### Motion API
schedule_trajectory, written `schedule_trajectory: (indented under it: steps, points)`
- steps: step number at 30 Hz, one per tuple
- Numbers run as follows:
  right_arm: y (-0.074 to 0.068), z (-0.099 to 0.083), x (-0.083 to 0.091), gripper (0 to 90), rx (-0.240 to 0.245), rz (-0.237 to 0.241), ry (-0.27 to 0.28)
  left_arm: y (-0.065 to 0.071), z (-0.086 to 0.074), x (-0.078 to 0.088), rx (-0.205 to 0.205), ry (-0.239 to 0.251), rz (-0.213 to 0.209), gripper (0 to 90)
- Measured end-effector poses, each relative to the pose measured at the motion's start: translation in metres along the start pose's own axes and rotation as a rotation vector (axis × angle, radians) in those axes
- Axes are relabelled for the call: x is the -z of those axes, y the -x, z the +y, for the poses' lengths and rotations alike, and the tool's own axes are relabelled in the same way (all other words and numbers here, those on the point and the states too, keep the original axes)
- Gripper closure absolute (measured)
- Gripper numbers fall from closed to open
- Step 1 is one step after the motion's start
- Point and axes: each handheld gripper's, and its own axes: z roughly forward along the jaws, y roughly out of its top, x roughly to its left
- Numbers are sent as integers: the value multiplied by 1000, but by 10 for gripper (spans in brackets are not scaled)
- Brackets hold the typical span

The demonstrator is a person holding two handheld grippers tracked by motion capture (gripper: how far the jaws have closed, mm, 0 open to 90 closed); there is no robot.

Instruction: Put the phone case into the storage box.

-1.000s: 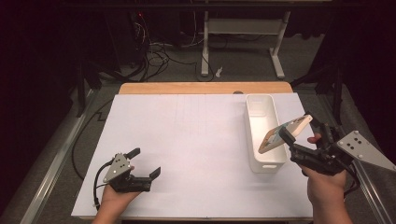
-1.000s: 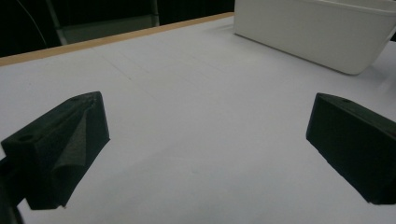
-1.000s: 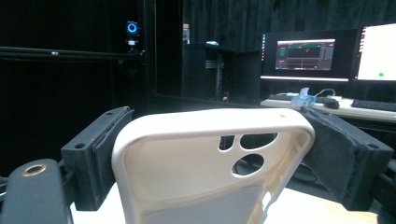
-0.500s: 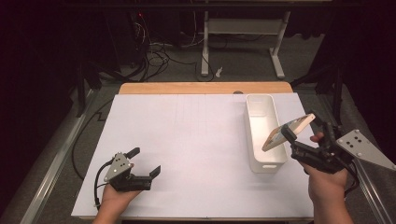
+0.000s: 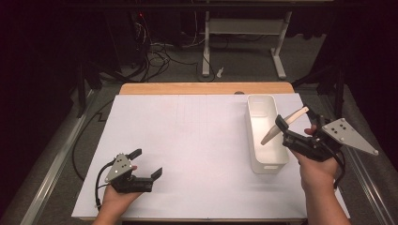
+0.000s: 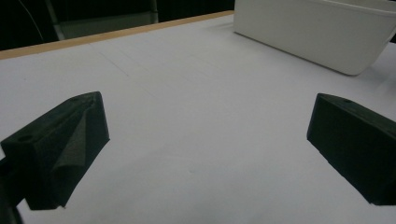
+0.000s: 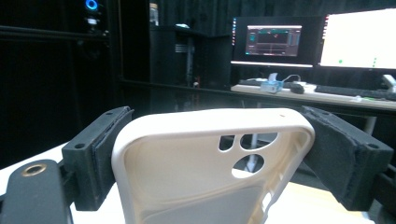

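Counter (image 5: 197, 140): white sheet over a wooden top, whose edge shows along the far side.
Left gripper (image 5: 146, 164): fingers apart, low over bare sheet.
Right gripper (image 7: 215, 154): fingers clamped on a cream phone case (image 7: 205, 163), held tilted above the white bin (image 5: 265, 136).
Room: dark; cables (image 5: 159, 51) on the floor beyond the counter, lit monitors (image 7: 273, 42) past the right fingers.

Lab — lit monitors (image 7: 273, 42), floor cables (image 5: 155, 51), dark curtains.
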Motion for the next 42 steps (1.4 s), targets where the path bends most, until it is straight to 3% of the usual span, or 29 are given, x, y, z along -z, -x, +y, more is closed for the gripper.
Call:
schedule_trajectory:
  steps: [13, 24, 33, 42]
  points:
    - [2, 5, -46, 134, 12, -105, -35, -1, 1, 2, 9, 26, -4, 2]
    - [5, 3, -83, 133, 12, -161, -57, -1, 1, 2, 17, 33, -22, 2]
    - [7, -3, -109, 133, 21, -221, -89, -1, 0, 3, 16, 35, -36, 2]
    - [16, -17, -133, 132, 13, -278, -159, -2, 0, 3, 20, 34, -44, 2]
